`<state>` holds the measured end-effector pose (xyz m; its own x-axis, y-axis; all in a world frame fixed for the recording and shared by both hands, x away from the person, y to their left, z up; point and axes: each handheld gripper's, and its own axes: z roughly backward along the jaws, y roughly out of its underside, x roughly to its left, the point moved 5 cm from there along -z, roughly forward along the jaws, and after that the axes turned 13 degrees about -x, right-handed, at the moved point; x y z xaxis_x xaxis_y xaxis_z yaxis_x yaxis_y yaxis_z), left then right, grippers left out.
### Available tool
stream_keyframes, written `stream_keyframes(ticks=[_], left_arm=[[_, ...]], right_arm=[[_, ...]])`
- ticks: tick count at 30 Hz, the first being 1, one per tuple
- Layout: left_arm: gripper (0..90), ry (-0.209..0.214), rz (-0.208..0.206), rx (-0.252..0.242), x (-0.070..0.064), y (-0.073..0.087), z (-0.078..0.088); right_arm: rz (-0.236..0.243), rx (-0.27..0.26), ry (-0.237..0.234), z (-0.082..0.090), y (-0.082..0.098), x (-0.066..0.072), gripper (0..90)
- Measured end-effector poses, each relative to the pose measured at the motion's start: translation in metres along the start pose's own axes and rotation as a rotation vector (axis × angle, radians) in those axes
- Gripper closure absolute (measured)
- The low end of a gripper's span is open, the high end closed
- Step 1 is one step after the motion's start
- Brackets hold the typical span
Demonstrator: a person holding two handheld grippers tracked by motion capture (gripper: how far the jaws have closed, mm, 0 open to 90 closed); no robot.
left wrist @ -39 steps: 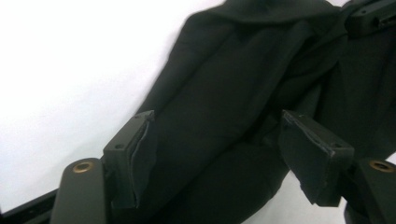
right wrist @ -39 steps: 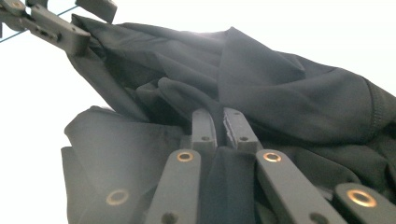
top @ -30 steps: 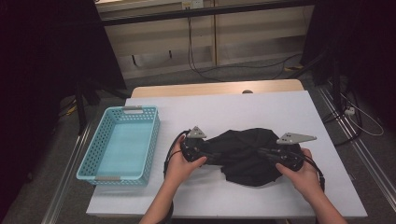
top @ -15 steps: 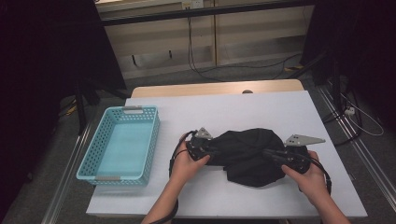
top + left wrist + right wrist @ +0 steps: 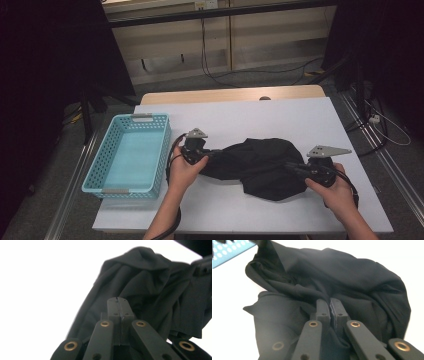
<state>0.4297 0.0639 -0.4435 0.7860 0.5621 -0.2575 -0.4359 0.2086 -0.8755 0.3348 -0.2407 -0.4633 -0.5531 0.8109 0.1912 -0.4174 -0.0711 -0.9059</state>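
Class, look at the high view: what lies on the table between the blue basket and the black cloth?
Just the left gripper and its hand; it grips the black cloth beside the blue basket.

A lab or test room set up for recording: a plain white table (image 5: 280,120) stands on a grey floor between metal floor rails (image 5: 395,165), with loose cables (image 5: 250,75) trailing along a bare wood-panelled wall (image 5: 270,35) and dark curtains (image 5: 50,75) at both sides.

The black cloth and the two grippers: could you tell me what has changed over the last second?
The left gripper has just closed its jaws on the left edge of the black cloth and begun lifting it. The right gripper stays clamped on the cloth; the blue basket has not moved.
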Motion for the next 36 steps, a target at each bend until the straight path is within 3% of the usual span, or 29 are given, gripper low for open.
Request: stream_keyframes(ticks=[5, 10, 13, 17, 29, 32, 34, 36], left_arm=[[90.0, -0.026, 0.026, -0.038, 0.011, -0.005, 0.014], [90.0, -0.022, 0.028, -0.043, 0.009, -0.006, 0.015], [90.0, -0.025, 0.021, -0.03, 0.007, -0.005, 0.014], [90.0, -0.029, 0.016, -0.025, 0.005, -0.003, 0.015], [90.0, -0.036, -0.03, 0.01, -0.004, 0.003, 0.016], [90.0, -0.031, -0.032, 0.016, -0.006, 0.004, 0.016], [90.0, -0.025, -0.029, 0.012, -0.007, 0.004, 0.016], [90.0, -0.02, -0.037, 0.014, -0.008, 0.005, 0.016]], right_arm=[[0.026, 0.012, -0.001, 0.001, 0.002, 0.002, 83.0], [0.079, -0.004, 0.004, -0.002, -0.006, 0.004, 63.2], [0.083, -0.014, 0.019, -0.007, -0.013, 0.005, 48.2], [0.109, -0.019, 0.018, -0.016, -0.019, 0.007, 41.5], [0.234, 0.012, 0.008, -0.071, -0.028, 0.022, 36.3], [0.244, 0.038, -0.013, -0.08, -0.025, 0.025, 37.2], [0.248, 0.059, 0.003, -0.084, -0.022, 0.023, 38.8], [0.223, 0.067, 0.009, -0.087, -0.019, 0.02, 47.5]])
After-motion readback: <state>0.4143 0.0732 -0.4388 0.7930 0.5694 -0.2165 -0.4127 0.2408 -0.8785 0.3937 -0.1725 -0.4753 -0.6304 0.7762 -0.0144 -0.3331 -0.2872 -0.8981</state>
